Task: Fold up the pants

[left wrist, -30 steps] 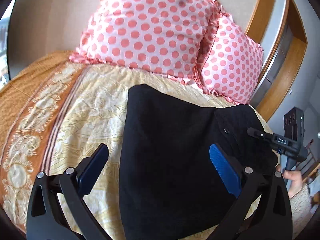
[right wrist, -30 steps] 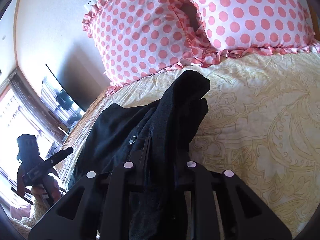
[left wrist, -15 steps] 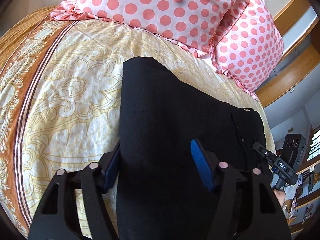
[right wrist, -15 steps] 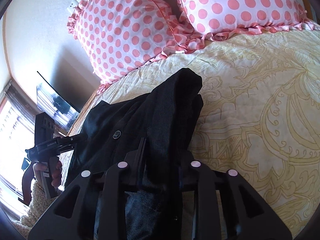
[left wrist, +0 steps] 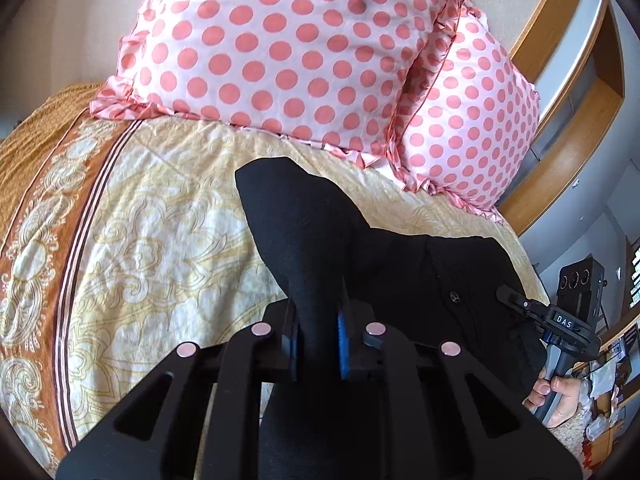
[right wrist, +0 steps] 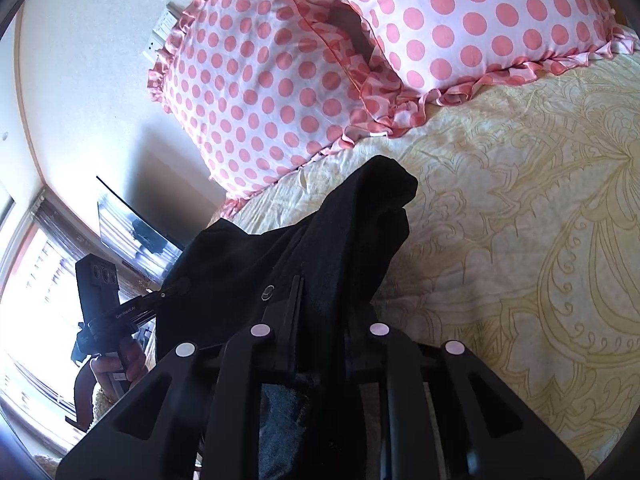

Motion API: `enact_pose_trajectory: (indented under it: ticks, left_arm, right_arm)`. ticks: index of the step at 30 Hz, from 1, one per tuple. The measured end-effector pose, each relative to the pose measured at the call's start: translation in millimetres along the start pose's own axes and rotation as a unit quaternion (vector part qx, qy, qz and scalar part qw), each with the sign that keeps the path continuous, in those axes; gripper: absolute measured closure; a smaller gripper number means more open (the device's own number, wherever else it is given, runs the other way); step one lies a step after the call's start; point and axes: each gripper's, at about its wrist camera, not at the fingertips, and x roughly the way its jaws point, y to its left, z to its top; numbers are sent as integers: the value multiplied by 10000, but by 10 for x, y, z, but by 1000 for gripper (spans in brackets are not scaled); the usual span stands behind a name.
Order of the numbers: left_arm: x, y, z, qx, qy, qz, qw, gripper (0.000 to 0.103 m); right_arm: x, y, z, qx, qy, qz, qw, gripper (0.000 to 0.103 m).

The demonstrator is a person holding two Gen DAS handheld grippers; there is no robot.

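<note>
The pants [left wrist: 384, 264], black and matte, lie on the bed [left wrist: 168, 240], bunched upward at both gripped ends. One end rises straight ahead of the left gripper [left wrist: 318, 344] as a soft peaked fold; the other climbs ahead of the right gripper [right wrist: 320, 344] in thick, layered ridges.

Left gripper: the jaws have just been closing and now pinch a fold of the cloth between the blue pads [left wrist: 342, 344]. Right gripper: jaws narrowly set, clamped on a thick bunch of the same cloth; a small round button sits just to its left.

Step in hand, as judged: both ends secured, ready to lift and carry one half over the other. The next move calls for raising both ends together, keeping the span taut, and laying edge on edge without dragging the quilt.

Materials: the cloth looks limp and medium-weight, likely to sag between the grips. Beneath it, a cream quilt with yellow scrollwork, slightly crumpled. Beyond both grippers, two polka-dot pillows [left wrist: 304, 52], glossy, pink-frilled, stand against the wall.
</note>
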Motion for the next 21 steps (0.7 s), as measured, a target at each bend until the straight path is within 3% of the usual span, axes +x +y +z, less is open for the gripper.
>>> enact_pose_trajectory:
  ticks: [6,9,11,14,15,16,17,19,21]
  left_arm:
    - [193,59,348,-123,-309,111,9994,90]
    - [447,192,508,-222,-180,327,9991,90]
    - [634,313,540,-355,21,475,9982,89]
    - [782,413,499,-480,179,580,9970,84]
    - [795,399,489,-421,191,689,9966,77]
    - [793,378,482,-358,188,798,9960,71]
    - [777,361,474,-320,178,873,9955,69]
    - [659,352,464,-308,40,1046,9940,48]
    - [432,334,434,-262,-243,1141,9928,42]
  right_arm:
    - [225,-50,422,67,-165,-36,9998,88]
    - [431,-170,587,201,-131,-273,9993,88]
    - [583,-254,611,220,38,-674,9975,88]
    - [659,-349,580,327,170,-892,9953,86]
    - [657,-340,574,264,188,-975,9947,85]
    - [657,-318,568,173,206,-1117,9934,76]
    - [652,-302,555,107,230,-1297,9912,59]
    - [600,-269,522,-36,266,-1583,9870,38]
    - [425,-217,479,-203,51,-1911,9813,33]
